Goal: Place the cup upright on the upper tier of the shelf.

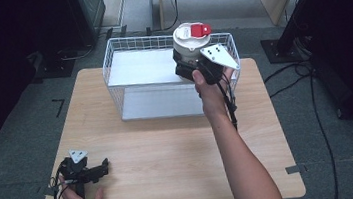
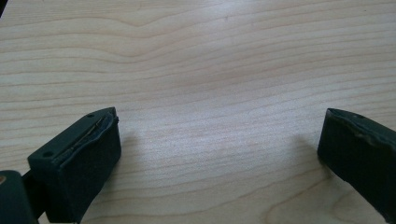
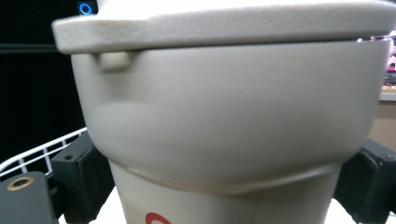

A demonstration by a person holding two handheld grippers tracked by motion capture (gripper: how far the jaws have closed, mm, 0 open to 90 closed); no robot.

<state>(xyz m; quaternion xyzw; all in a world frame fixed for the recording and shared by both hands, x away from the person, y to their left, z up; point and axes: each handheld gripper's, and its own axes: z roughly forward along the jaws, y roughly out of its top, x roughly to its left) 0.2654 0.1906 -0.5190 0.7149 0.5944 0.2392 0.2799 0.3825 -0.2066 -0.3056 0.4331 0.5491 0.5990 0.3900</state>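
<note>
Right tongs (image 1: 191,62) clamp the white cup (image 1: 189,45) below its flared top, holding it upright over the wire basket (image 1: 110,62); left tongs (image 1: 103,169) rest open on the bench (image 1: 169,145), out of the way.

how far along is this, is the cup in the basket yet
Done: the right claw is shut on the cup, holding it upright at the basket's right end. In hand: the cup's top stands above the rim, so it looks mid-transfer; I cannot tell which way. Left: setting it down and letting go. The left claw rests open on the table.
</note>
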